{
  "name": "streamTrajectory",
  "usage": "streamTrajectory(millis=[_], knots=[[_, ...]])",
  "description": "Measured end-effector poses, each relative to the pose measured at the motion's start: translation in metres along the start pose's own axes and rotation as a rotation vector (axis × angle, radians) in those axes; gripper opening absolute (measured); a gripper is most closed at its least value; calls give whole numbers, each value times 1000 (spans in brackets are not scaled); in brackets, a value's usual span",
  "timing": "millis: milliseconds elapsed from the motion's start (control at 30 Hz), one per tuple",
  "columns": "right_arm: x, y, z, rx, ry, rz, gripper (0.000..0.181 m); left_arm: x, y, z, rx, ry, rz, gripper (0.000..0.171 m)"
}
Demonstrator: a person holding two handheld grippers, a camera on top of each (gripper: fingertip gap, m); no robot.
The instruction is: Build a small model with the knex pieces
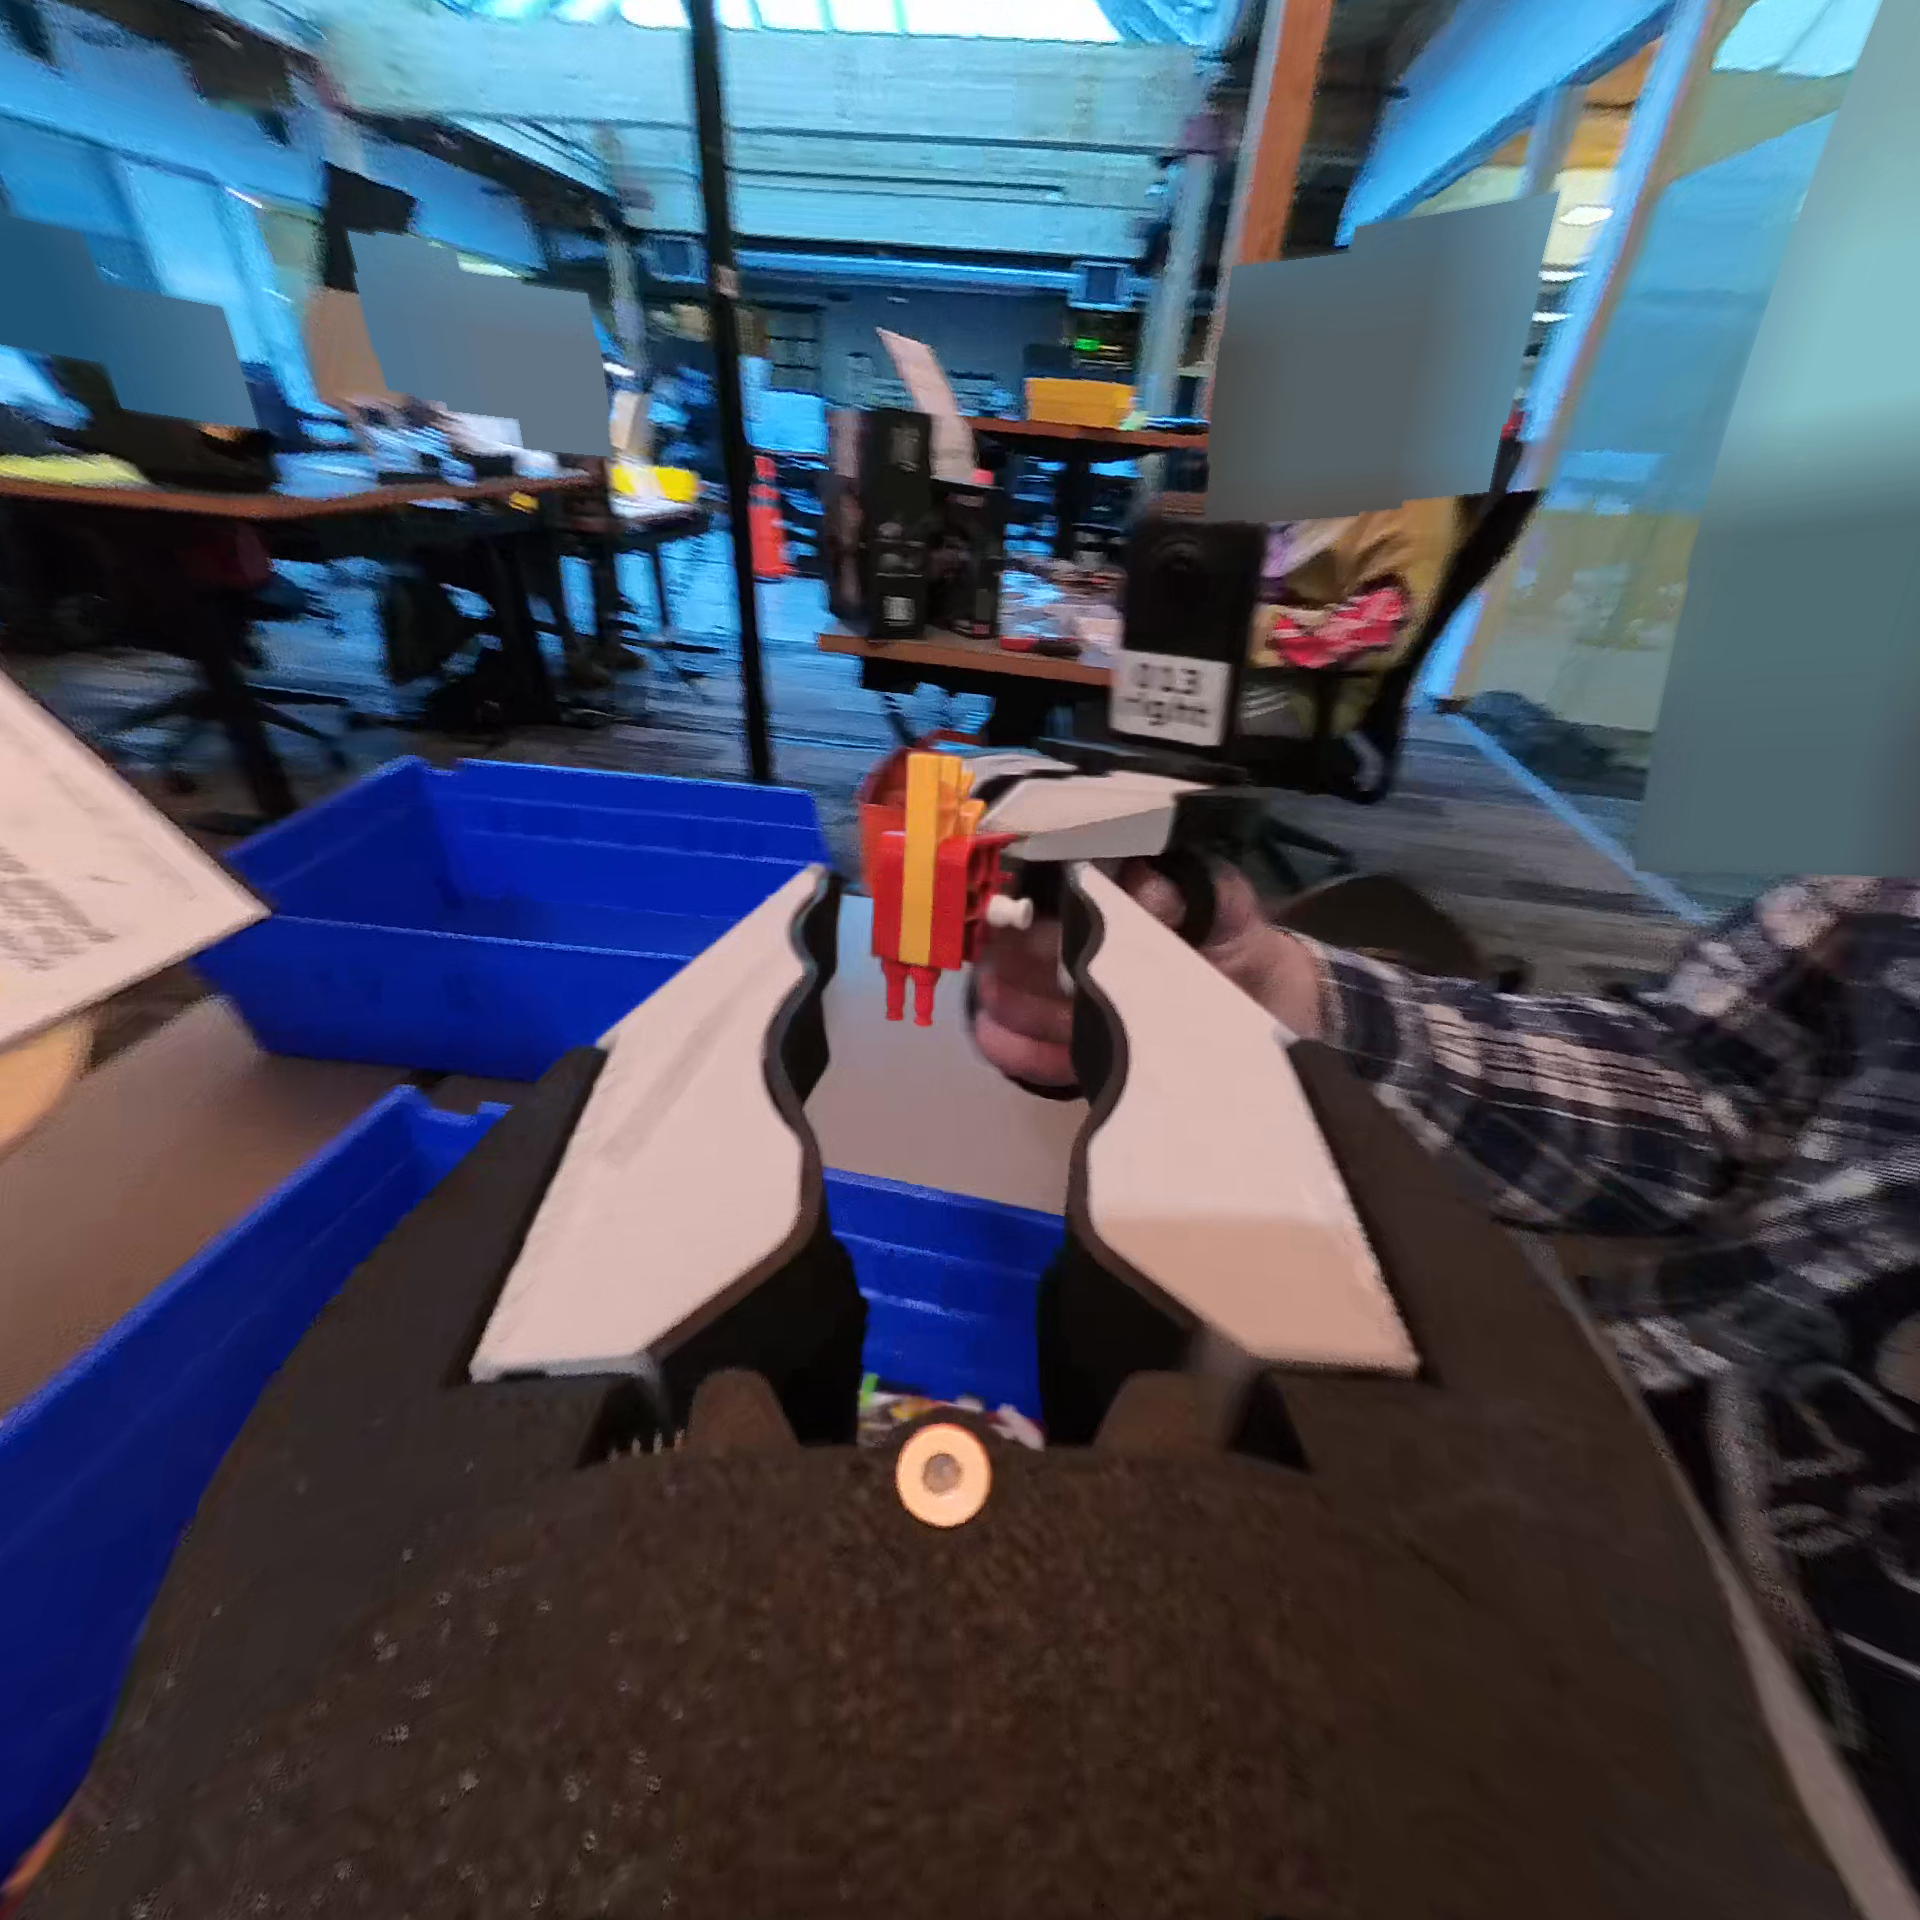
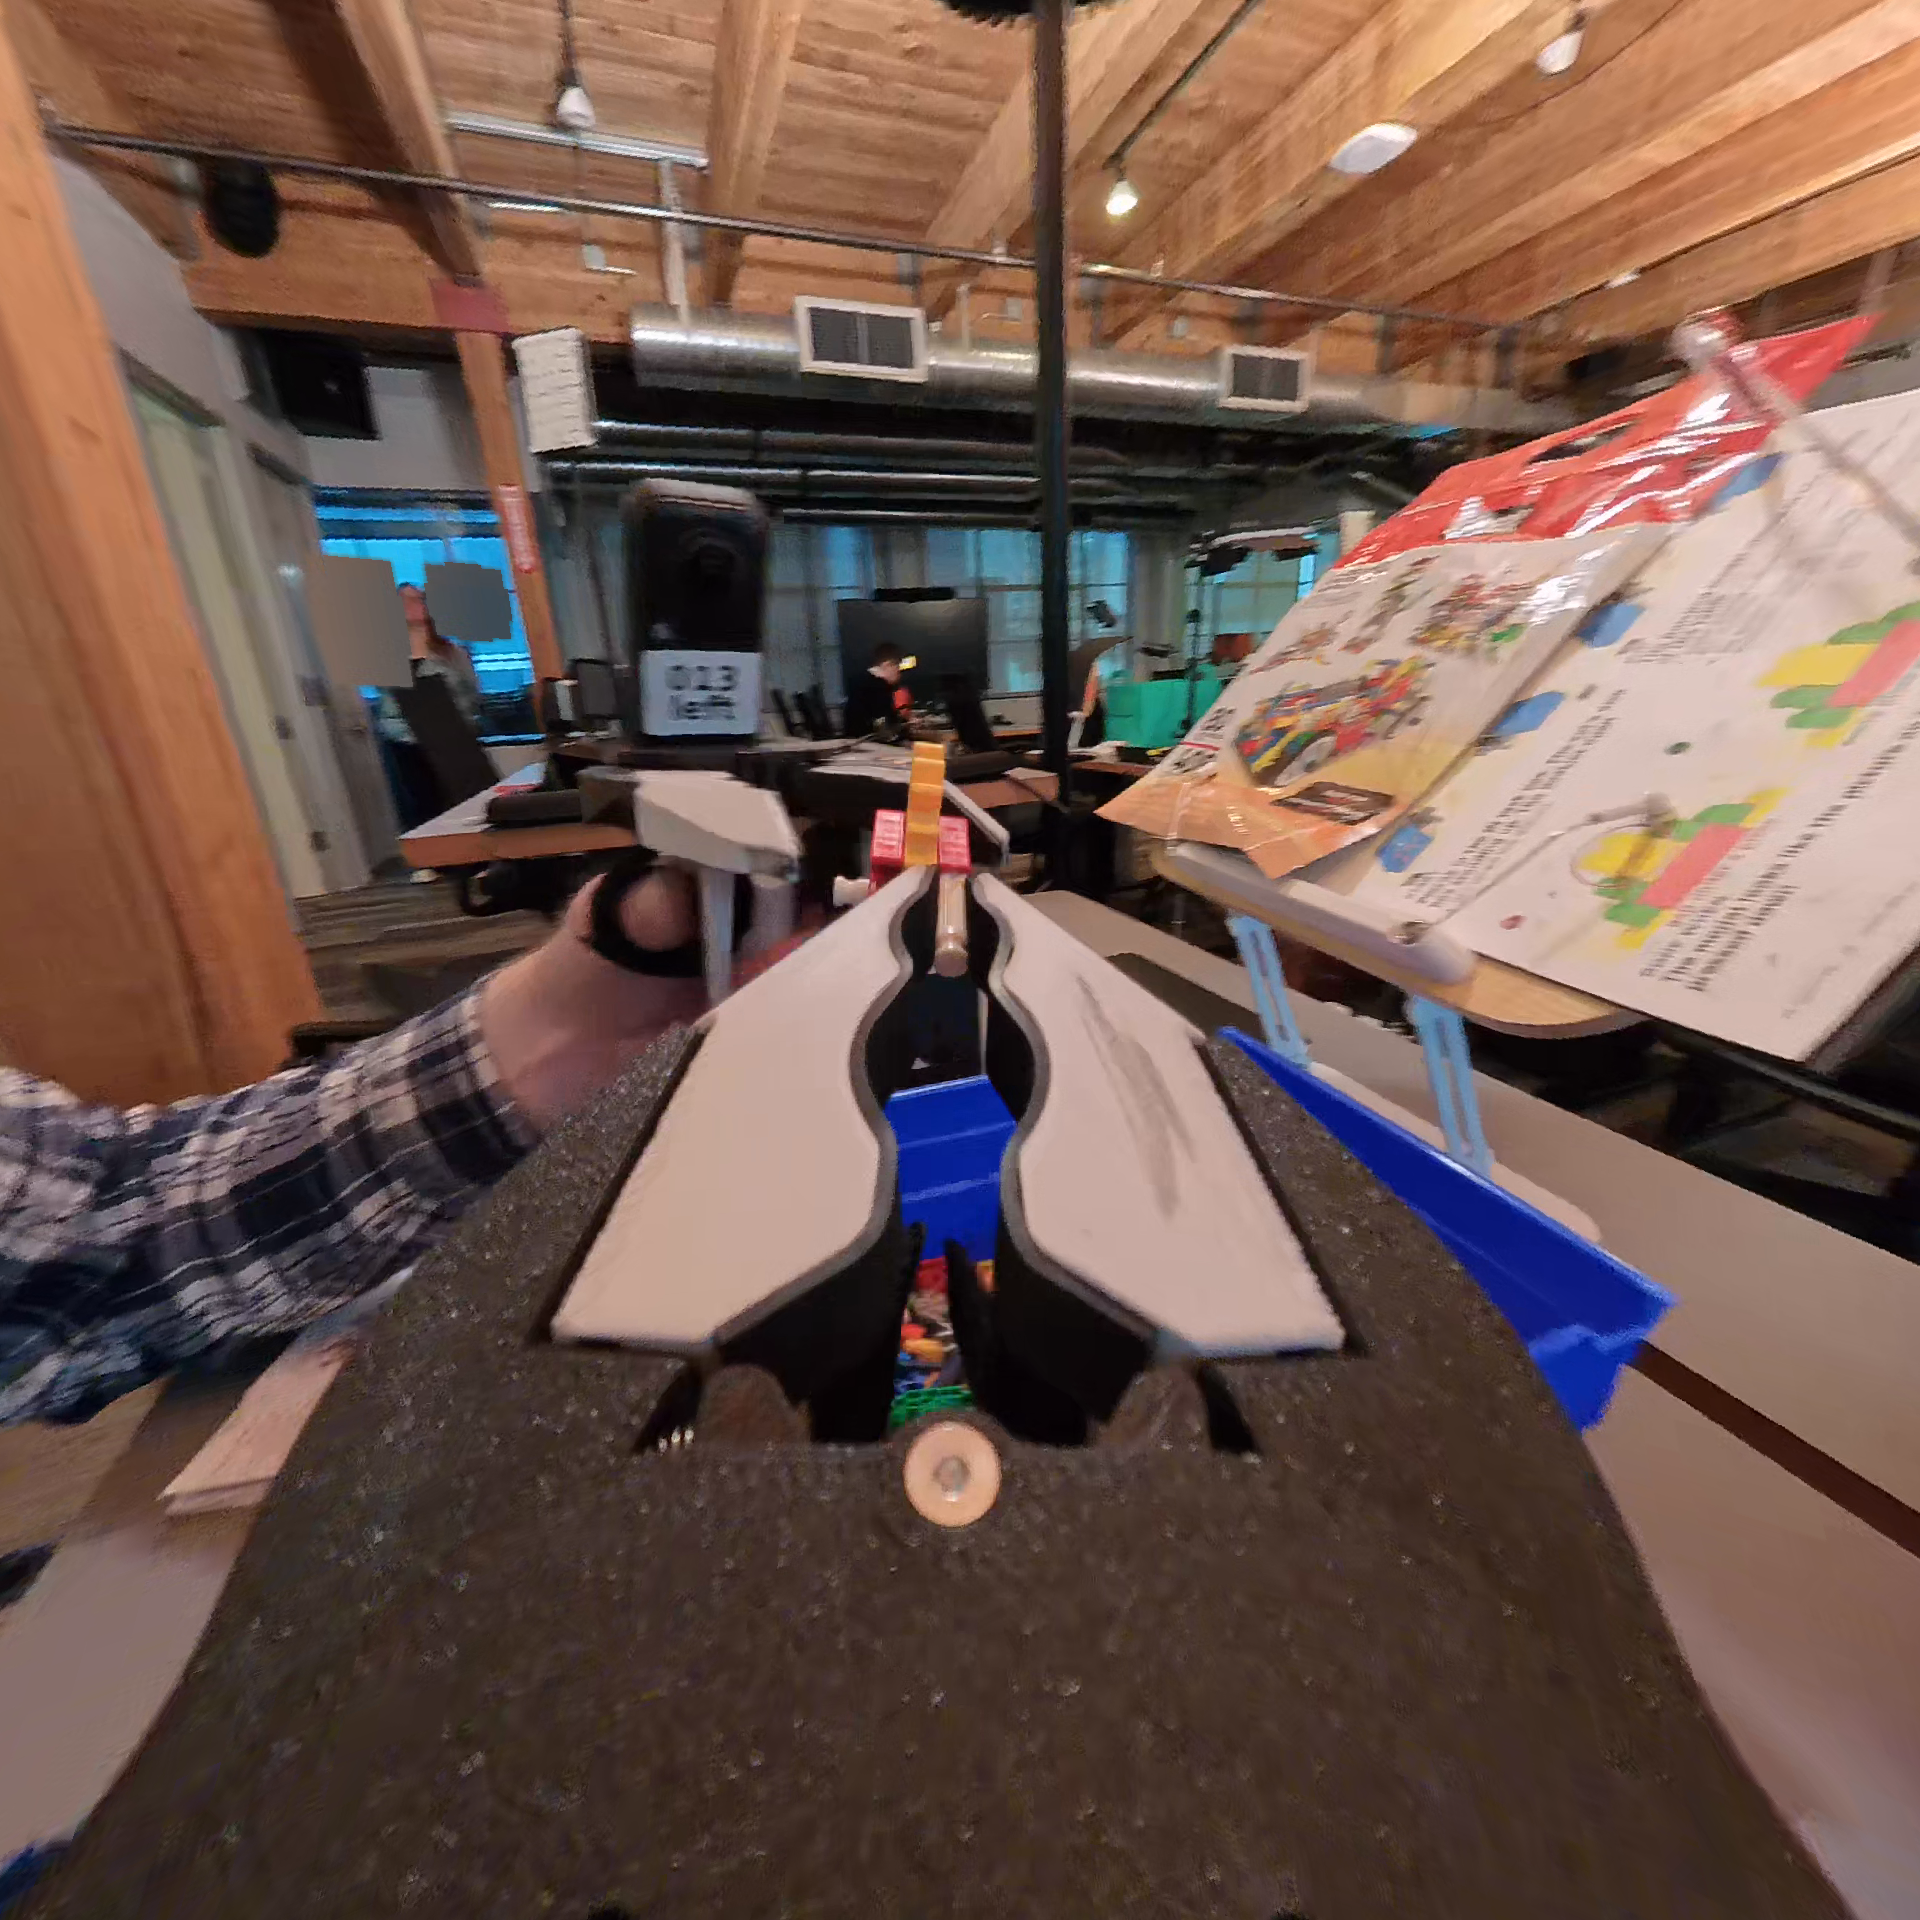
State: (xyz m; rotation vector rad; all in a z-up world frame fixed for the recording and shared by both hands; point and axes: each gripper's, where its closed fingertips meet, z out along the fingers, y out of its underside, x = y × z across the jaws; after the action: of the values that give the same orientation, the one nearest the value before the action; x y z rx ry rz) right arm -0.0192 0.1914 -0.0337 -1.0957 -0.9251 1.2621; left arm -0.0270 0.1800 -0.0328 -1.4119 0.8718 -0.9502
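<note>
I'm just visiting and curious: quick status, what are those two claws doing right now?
Right gripper shut on red and yellow brick assembly, held in the air. Left gripper open, empty, just short of it. Blue bins below.

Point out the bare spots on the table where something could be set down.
Bare tabletop lies between the two blue bins, near bin and far bin. Another bare strip runs right of the bin, below the booklet stand. The near bin holds loose bricks, and the right gripper holds a red-yellow brick assembly above.

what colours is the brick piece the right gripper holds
Red with a yellow strip down the middle on the brick piece; clearest in the left wrist view.
</note>
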Motion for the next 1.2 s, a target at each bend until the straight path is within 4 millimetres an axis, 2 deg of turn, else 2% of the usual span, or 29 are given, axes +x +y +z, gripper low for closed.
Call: streamTrajectory(millis=[100, 167, 233, 300, 400, 500, 633, 933, 1133, 1200], knots=[[16, -3, -4, -2, 120, -60, 2, -13, 1, 1, -49, -175, 180, 53], [18, -3, -4, -18, 171, -122, 2, -21, 8, 6, -133, -313, 334, 55], [16, -1, 0, -43, 214, -196, 2, -31, 8, 7, -192, -472, 488, 50], [11, 4, 6, -84, 241, -296, 3, -33, 8, 7, -240, -558, 588, 40], [2, 5, 12, -96, 268, -396, 3, -34, 14, 8, -304, -587, 611, 26], [0, 5, 14, -119, 318, -487, 4, -34, 15, 8, -284, -562, 550, 25], [-2, 6, 12, -135, 284, -504, 4, -30, 16, 10, -297, -532, 556, 24], [-20, 3, 6, -67, 44, -300, 2, -5, 16, 11, -239, -274, 397, 23], [-37, -4, 0, 5, -142, -160, 1, 24, 11, 10, -150, -12, 225, 23], [-37, -4, 1, 9, -139, -142, 1, 22, 11, 10, -139, -7, 205, 23]])
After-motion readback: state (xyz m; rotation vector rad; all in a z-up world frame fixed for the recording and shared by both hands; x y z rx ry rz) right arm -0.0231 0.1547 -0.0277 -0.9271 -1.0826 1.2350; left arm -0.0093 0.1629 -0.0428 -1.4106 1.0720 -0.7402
